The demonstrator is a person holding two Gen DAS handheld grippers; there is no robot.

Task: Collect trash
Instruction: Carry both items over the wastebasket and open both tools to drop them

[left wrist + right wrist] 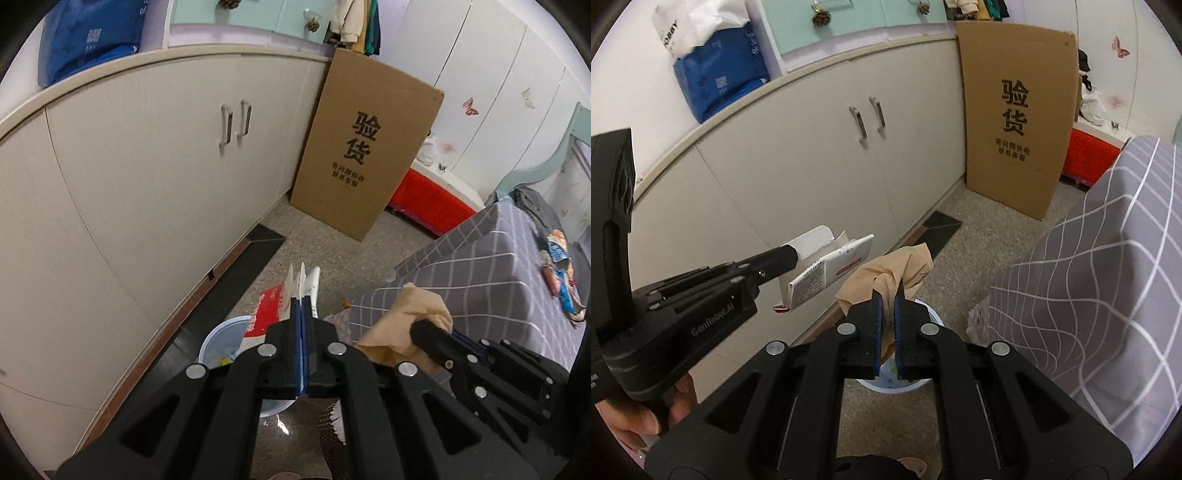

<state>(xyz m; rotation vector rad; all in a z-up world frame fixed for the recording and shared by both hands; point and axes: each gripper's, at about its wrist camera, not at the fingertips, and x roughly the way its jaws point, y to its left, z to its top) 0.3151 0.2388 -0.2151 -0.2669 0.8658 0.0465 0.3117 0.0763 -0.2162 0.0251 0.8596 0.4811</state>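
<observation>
Speckled floor [979, 251] carries the bin [221, 339] below both tongs: centre the left gripper [300, 295], clenched on the carton [269, 314], and the right gripper [888, 295], clenched on the beige wad [894, 269], over its mouth, then release.

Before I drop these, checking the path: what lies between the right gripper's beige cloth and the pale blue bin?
Nothing: in the right wrist view the beige cloth hangs directly over the pale blue bin.

Bin [221, 334] mostly hidden behind grippers; small carton print [812, 282] illegible
</observation>
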